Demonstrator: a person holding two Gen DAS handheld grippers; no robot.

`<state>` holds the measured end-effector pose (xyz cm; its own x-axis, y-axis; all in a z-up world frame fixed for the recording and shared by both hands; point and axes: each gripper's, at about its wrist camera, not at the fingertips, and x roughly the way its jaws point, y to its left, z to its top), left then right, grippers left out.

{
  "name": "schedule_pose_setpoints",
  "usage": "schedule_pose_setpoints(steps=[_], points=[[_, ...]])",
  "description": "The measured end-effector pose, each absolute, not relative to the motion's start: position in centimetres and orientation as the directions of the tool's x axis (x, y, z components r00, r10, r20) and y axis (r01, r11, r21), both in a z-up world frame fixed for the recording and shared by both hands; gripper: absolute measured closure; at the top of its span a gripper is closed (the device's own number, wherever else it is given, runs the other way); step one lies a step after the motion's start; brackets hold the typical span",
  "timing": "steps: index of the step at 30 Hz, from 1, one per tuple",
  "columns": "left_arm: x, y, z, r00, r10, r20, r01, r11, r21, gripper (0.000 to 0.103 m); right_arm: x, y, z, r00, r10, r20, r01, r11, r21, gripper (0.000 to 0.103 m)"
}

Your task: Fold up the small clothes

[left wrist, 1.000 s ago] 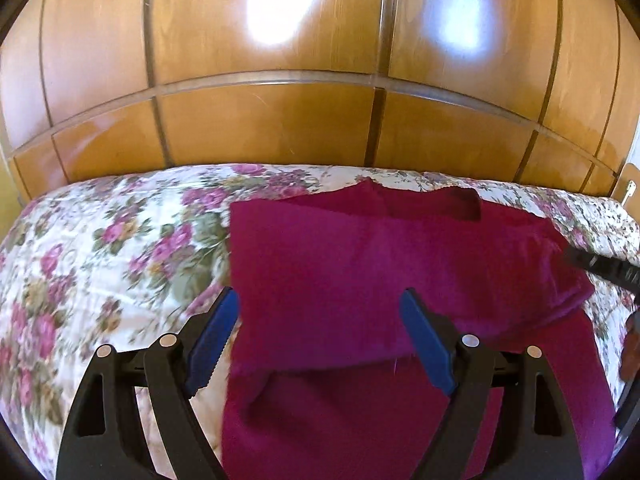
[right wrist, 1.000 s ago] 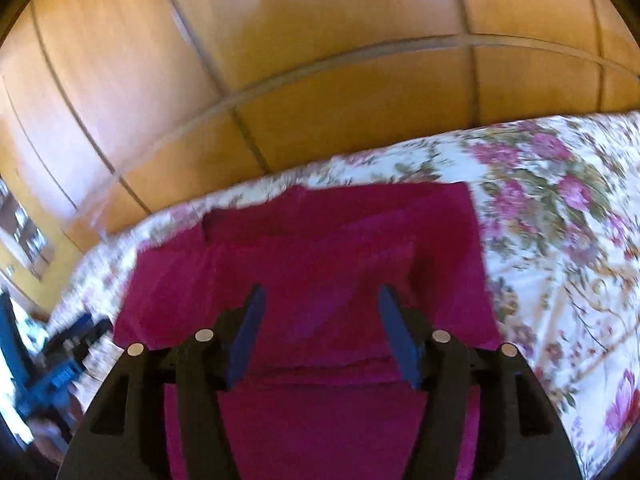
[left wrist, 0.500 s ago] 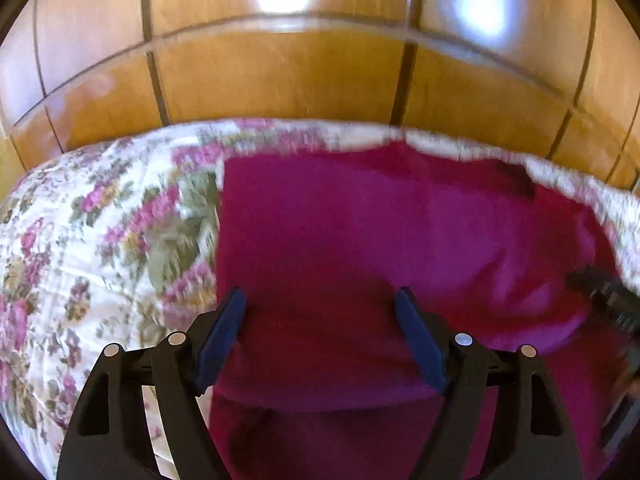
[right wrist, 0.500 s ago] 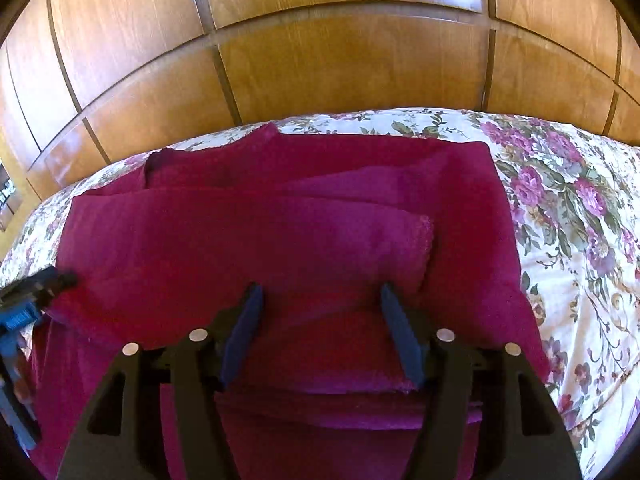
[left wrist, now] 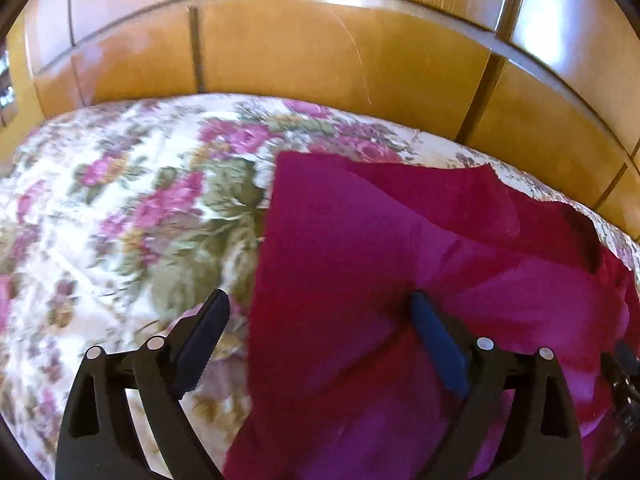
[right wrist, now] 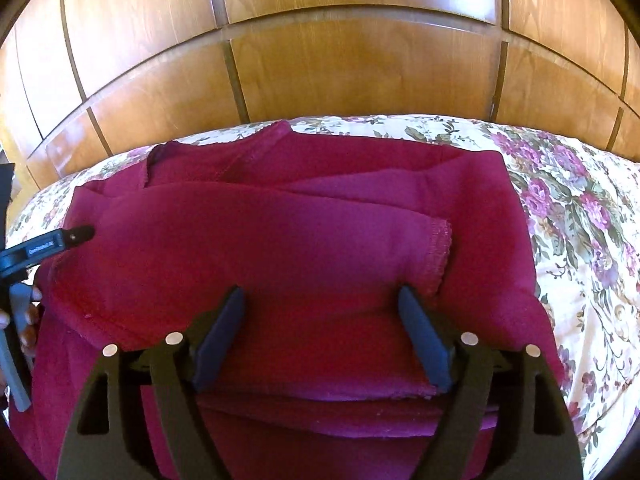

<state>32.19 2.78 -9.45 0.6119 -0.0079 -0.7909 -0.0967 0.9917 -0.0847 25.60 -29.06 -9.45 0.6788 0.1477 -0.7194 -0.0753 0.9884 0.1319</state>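
Garment: my magenta sweater [right wrist: 280, 248] lies on the floral bedspread [right wrist: 580, 216], in front of the wooden wardrobe panels [right wrist: 352, 80]; in the right wrist view it fills the picture from 9 o'clock to 3 o'clock.
Left gripper [left wrist: 320, 340]: my jaws have just been opening and stand wide; the sweater's left edge [left wrist: 260, 280] runs between them, but neither pad presses on it, so I hold nothing.
Right gripper [right wrist: 320, 332]: jaws have just been opening too, wide apart over a folded layer, with cloth under them and no pinch.
Done so far: 1 sleeve with its stitched cuff [right wrist: 438, 248] lies across the body, cuff toward 3 o'clock, and a fold edge sits near 6 o'clock; I judge the sweater partly folded.
Left to do: I judge it needs at least 1 more fold, since layers at 12 o'clock sit uneven.
Risk: loose layers may slide when I lift.
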Motion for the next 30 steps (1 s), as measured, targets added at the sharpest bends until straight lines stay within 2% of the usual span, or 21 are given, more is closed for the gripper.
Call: schedule_pose_setpoints(steps=[12, 24, 29, 30], points=[[22.4, 1.0, -4.6, 0.708, -0.04, -0.705, 0.009, 0.999, -0.047, 0.012, 25.6, -28.9, -9.5, 0.679, 0.152, -0.718, -0.081, 0.988, 0.132, 0.018], [16.5, 0.7, -2.8, 0.731, -0.053, -0.681, 0.031, 0.998, -0.045, 0.012, 25.6, -28.6, -9.3, 0.676, 0.117, -0.727, -0.073, 0.993, 0.092, 0.017], [14.5, 0.8, -2.8, 0.726, -0.052, -0.686, 0.031, 0.999, -0.043, 0.012, 25.5, -28.3, -9.0, 0.66, 0.094, -0.745, -0.06, 0.996, 0.073, 0.013], [14.1, 0.9, -2.9, 0.724, -0.05, -0.688, 0.032, 0.999, -0.039, 0.012, 25.4, -28.3, -8.9, 0.657, 0.095, -0.748, -0.058, 0.995, 0.075, 0.009]])
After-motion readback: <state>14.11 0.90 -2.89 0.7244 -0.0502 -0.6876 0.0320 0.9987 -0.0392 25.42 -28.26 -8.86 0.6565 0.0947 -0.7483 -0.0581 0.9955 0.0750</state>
